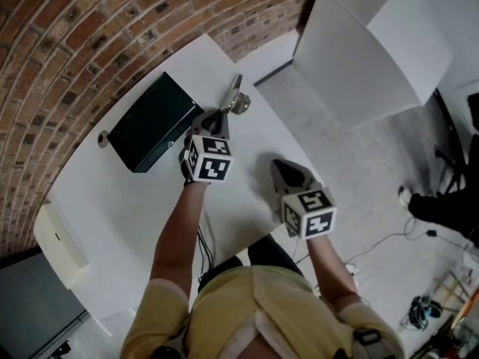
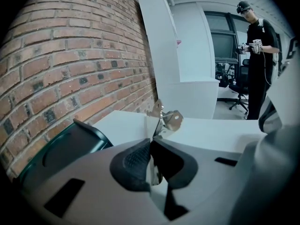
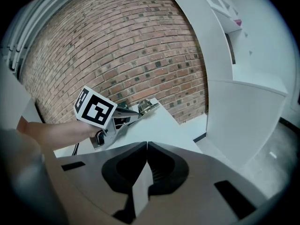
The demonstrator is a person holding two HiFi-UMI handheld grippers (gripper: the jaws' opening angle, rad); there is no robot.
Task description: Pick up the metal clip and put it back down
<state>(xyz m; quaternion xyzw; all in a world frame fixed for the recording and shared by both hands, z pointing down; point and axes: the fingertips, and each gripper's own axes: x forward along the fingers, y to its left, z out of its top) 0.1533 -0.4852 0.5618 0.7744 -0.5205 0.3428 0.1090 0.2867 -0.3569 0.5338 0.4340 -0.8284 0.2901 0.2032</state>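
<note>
The metal clip point(image 1: 238, 99) is a small shiny bent piece near the white table's point(image 1: 120, 200) far edge. My left gripper point(image 1: 224, 116) is shut on its near end. In the left gripper view the clip point(image 2: 168, 118) sticks out past the closed dark pads point(image 2: 136, 161), with a thin metal strip pinched between them. Whether the clip rests on the table or hangs just above it I cannot tell. My right gripper point(image 1: 281, 167) hovers over the table's right edge, shut with nothing in it point(image 3: 146, 146). From there I see the left gripper point(image 3: 133, 114) and the clip point(image 3: 146, 106).
A dark green box point(image 1: 153, 122) lies on the table left of the clip, close to the brick wall point(image 1: 67, 43). A white device point(image 1: 60, 245) sits at the near left. White partitions point(image 1: 359, 58) stand to the right. A person point(image 2: 258, 55) stands far off. Cables point(image 1: 423, 309) lie on the floor.
</note>
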